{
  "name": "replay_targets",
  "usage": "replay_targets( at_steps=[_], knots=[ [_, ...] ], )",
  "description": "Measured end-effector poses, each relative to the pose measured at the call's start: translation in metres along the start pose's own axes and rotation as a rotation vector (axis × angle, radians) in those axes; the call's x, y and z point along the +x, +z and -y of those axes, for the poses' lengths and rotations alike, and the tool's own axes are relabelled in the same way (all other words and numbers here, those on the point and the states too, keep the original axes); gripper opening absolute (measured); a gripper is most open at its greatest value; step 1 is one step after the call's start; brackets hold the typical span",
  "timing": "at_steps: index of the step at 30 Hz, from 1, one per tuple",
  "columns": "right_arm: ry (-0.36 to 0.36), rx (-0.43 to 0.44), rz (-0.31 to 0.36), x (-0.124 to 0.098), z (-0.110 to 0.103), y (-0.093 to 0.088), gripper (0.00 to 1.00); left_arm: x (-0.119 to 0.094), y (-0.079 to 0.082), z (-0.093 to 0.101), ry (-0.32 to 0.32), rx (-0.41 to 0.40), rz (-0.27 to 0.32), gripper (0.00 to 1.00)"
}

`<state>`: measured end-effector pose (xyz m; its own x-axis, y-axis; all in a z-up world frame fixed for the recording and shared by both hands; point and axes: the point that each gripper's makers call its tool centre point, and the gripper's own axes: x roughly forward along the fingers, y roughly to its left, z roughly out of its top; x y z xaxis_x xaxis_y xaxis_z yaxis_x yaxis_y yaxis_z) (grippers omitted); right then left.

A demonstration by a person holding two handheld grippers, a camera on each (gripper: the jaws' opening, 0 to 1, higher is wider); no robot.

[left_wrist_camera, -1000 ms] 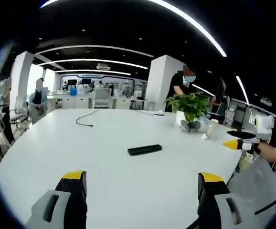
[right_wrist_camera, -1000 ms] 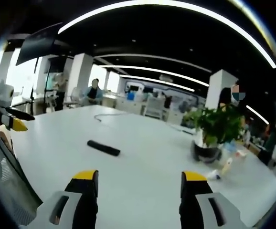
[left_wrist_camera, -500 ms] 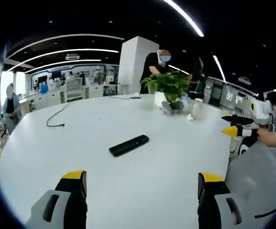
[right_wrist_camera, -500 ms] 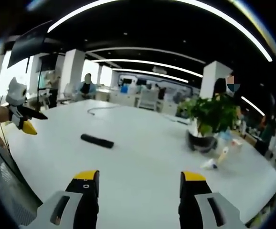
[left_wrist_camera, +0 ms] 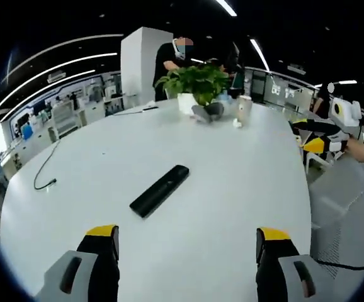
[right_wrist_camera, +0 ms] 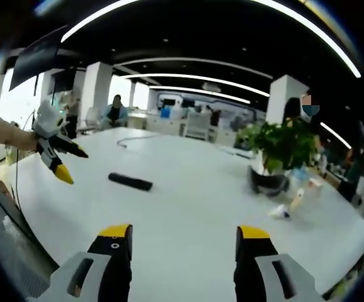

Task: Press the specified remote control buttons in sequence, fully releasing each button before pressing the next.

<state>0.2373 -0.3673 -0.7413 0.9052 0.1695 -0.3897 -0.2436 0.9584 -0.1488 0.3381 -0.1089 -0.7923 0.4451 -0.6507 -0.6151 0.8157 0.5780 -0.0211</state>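
Right gripper view — left claw (right_wrist_camera: pixel 68 165), spread like the right claw (right_wrist_camera: pixel 183 242), has neared the remote (right_wrist_camera: pixel 130 181).

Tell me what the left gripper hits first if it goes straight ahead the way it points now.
Probably the black remote control: it lies on the white table ahead of the open left gripper, slightly left of centre. Depth is hard to judge, so the gripper might meet bare tabletop first.

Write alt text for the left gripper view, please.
A black remote control lies untouched on a white table, ahead of the open left gripper with yellow-tipped jaws. A potted plant and a cup stand at the far edge, a black cable trails at left, and the right gripper enters from the right.
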Motion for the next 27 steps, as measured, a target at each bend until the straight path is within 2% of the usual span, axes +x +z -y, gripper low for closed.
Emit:
replay_targets(
  at_steps=[3,8,15,19,24,27],
  knots=[
    [0.009,0.041,0.031,-0.002,0.001,0.005,0.63,0.006,0.002,-0.004,-0.011,-0.003,-0.003,0.87],
    [0.002,0.064,0.029,-0.002,0.004,0.003,0.61,0.018,0.005,-0.013,-0.023,-0.013,-0.03,0.85],
    [0.015,0.047,0.018,-0.001,0.0,0.001,0.6,0.032,0.003,-0.025,-0.04,0.057,-0.101,0.81],
    [0.025,0.049,0.016,0.0,-0.001,0.001,0.59,0.042,0.006,-0.029,-0.066,0.043,-0.12,0.79],
    [0.039,0.035,-0.006,0.002,-0.004,-0.002,0.57,0.054,0.006,-0.037,-0.079,0.076,-0.16,0.75],
    [0.044,0.031,-0.013,0.002,-0.005,-0.003,0.56,0.062,0.007,-0.038,-0.123,0.035,-0.16,0.68]
  ],
)
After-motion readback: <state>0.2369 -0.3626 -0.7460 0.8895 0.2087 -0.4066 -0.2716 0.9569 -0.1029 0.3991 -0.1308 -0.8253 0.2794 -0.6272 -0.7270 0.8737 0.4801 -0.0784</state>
